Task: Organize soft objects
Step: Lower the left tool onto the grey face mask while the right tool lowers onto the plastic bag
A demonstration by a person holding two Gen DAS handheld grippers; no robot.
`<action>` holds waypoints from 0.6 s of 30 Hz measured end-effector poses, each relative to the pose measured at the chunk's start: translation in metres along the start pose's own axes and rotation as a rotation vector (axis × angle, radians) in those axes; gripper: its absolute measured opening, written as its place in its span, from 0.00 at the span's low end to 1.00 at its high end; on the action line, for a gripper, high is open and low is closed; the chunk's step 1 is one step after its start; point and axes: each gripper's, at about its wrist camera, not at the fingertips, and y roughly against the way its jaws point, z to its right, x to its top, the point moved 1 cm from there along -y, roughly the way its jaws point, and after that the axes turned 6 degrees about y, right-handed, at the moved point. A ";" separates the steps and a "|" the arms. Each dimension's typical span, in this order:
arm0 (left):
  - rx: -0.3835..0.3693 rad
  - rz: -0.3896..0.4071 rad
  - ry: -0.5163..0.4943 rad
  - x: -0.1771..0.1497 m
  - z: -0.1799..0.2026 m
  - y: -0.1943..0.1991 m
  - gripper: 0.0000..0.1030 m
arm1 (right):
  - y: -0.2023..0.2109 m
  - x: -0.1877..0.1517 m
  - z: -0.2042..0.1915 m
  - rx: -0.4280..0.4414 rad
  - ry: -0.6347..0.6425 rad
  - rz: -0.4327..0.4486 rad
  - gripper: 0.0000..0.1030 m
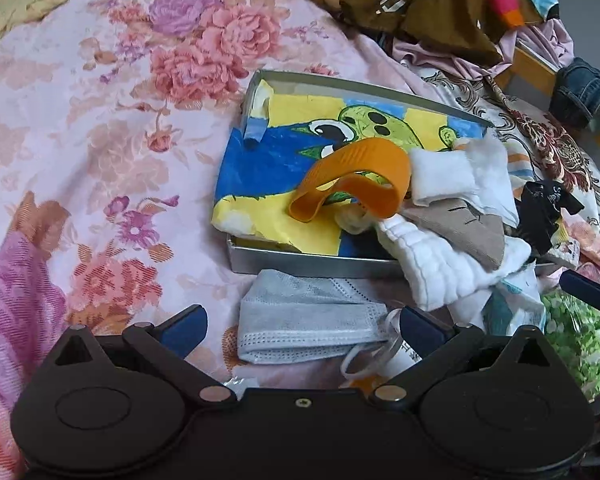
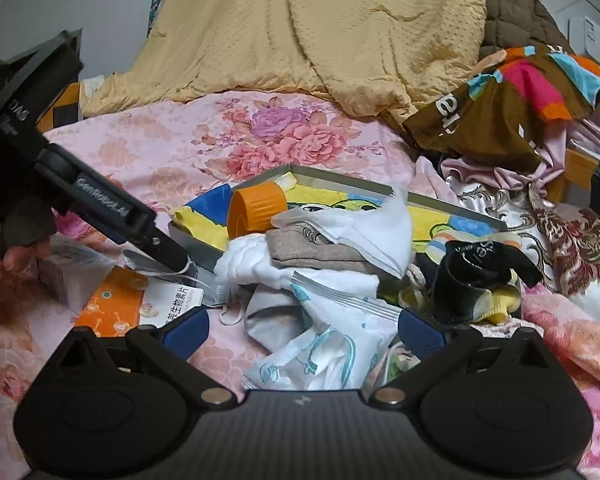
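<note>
The grey face mask (image 1: 304,326) lies folded flat on the floral bedsheet (image 1: 100,128), just in front of the metal tray (image 1: 300,266), between the wide-apart jaws of the left gripper (image 1: 302,330). It is judged light, limp and thin; the folded body offers the firmest purchase, whereas the white ear loops (image 1: 360,360) would likely slip or stretch. In the right wrist view, the left gripper's fingertips (image 2: 178,264) sit low at the mask, touching a loop strand. The right gripper (image 2: 302,330) hovers with jaws apart over a white printed pouch (image 2: 324,344), holding nothing. The tray carries a cartoon-print cloth (image 1: 268,168), an orange band (image 1: 352,178) and heaped white cloths (image 1: 452,264). The heap hides the tray's right end, and what lies beneath the pouch cannot be made out.
</note>
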 end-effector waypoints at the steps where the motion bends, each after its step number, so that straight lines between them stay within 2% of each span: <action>1: -0.001 -0.003 0.000 0.000 0.000 -0.002 0.99 | -0.001 0.001 -0.001 -0.005 0.008 -0.004 1.00; 13: -0.017 -0.021 -0.052 0.000 0.009 -0.018 0.96 | -0.023 0.009 -0.012 -0.079 0.090 -0.077 0.94; 16: -0.027 -0.022 -0.045 0.001 0.008 -0.021 0.92 | -0.024 0.009 -0.015 -0.093 0.106 -0.090 0.91; 18: -0.021 -0.040 -0.047 0.002 0.007 -0.025 0.86 | -0.025 0.008 -0.015 -0.101 0.112 -0.095 0.84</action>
